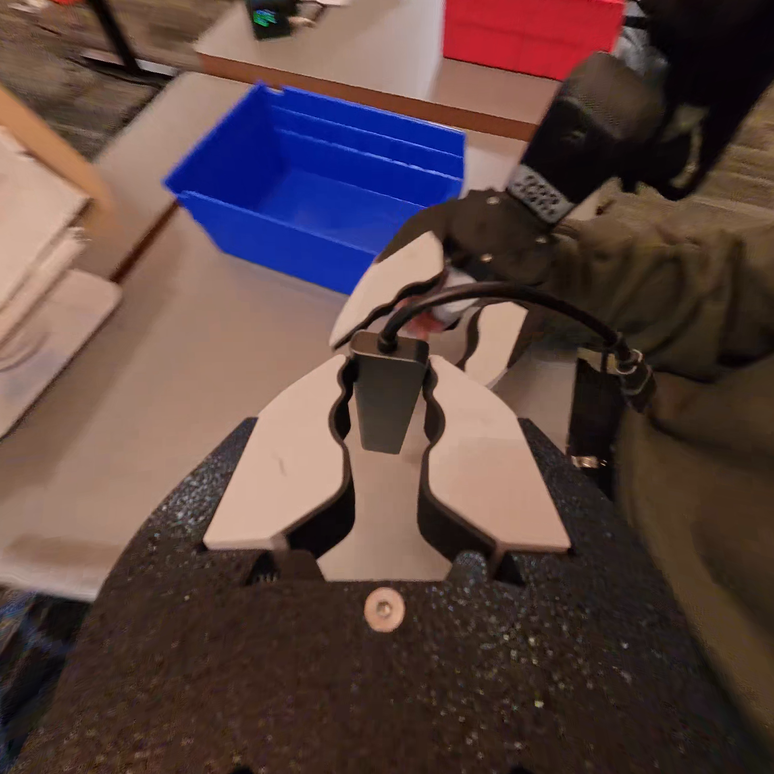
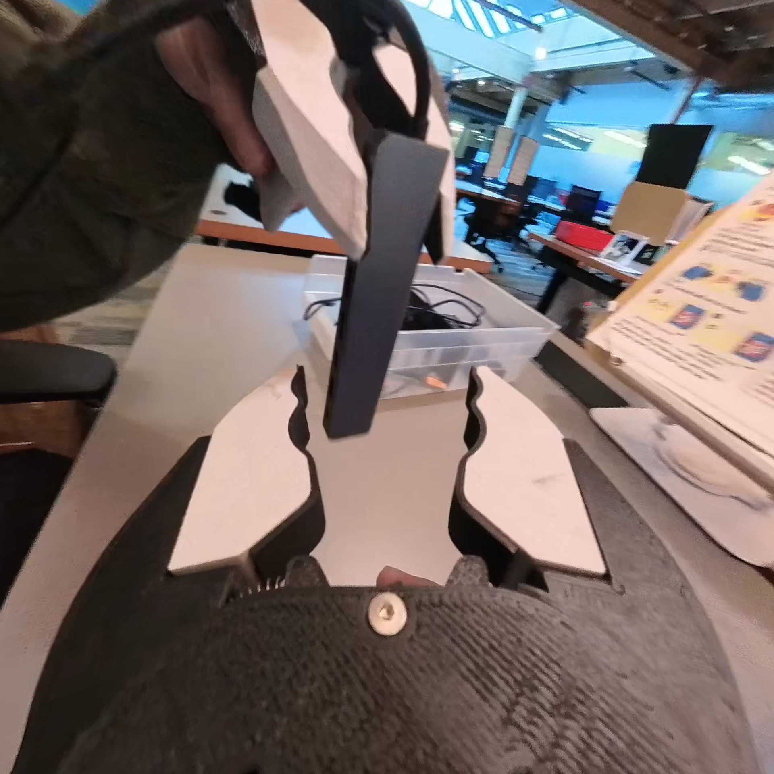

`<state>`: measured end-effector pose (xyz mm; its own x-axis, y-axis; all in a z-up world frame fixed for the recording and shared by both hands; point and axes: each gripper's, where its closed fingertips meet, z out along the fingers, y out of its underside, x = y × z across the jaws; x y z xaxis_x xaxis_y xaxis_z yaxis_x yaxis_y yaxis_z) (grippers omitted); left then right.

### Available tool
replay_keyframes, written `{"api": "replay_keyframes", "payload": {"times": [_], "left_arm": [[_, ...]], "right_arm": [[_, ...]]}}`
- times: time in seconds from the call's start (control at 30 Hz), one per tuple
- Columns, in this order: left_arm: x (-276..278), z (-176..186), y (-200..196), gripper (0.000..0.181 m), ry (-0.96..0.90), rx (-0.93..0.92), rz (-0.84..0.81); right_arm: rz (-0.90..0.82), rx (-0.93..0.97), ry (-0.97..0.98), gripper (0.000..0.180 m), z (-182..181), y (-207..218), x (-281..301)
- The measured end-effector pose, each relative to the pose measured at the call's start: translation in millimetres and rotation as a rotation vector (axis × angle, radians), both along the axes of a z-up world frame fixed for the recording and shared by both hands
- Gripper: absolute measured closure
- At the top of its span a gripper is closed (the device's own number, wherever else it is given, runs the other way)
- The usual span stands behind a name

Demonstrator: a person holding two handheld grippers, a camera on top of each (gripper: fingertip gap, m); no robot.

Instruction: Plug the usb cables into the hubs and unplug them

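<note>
My left gripper point(image 1: 388, 365) is shut on a dark grey USB hub point(image 1: 387, 398) and holds it above the table. A black cable point(image 1: 523, 293) leaves the hub's far end and arcs right toward an olive sleeve. My right gripper point(image 2: 387, 377) is open and empty. In the right wrist view the hub point(image 2: 377, 293) hangs down from the left gripper point(image 2: 398, 234), and its lower end sits between my right fingers without touching them. The right gripper also shows in the left wrist view point(image 1: 435, 322), just beyond the hub.
A blue bin point(image 1: 259, 226) stands on the table point(image 1: 167, 377) behind the hub, with a red box point(image 1: 532, 33) farther back. A clear bin point(image 2: 481, 339) holding dark cables stands ahead of the right gripper. A printed sheet point(image 2: 691, 314) leans at the right. The grippers' ends are close to 5 centimeters from one another.
</note>
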<state>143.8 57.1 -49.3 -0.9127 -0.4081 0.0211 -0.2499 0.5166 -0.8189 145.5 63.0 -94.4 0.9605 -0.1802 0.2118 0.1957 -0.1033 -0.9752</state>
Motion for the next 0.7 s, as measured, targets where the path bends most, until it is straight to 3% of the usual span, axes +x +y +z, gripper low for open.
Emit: {"api": "replay_keyframes", "payload": {"times": [0.03,0.1,0.17,0.43,0.57,0.7], "left_arm": [[-5,-6,-10,0.15,0.019,0.006,-0.036],[-10,-12,-23,0.15,0.038,0.013,-0.078],[-11,-16,-31,0.15,0.04,0.016,-0.101],[-4,-20,-32,0.147,0.011,-0.021,-0.058],[3,-25,-9,0.131,-0.039,-0.039,0.063],[5,-41,9,0.131,-0.122,0.022,0.123]], "right_arm": [[0.029,0.003,0.015,0.107,-2,3,-4],[0.076,0.01,0.018,0.116,-5,7,-11],[0.104,0.007,0.015,0.143,-7,8,-14],[0.119,-0.016,0.139,0.146,-15,5,-9],[0.019,-0.081,0.26,0.147,-28,-3,9],[-0.009,-0.16,0.354,0.147,-46,-6,14]]}}
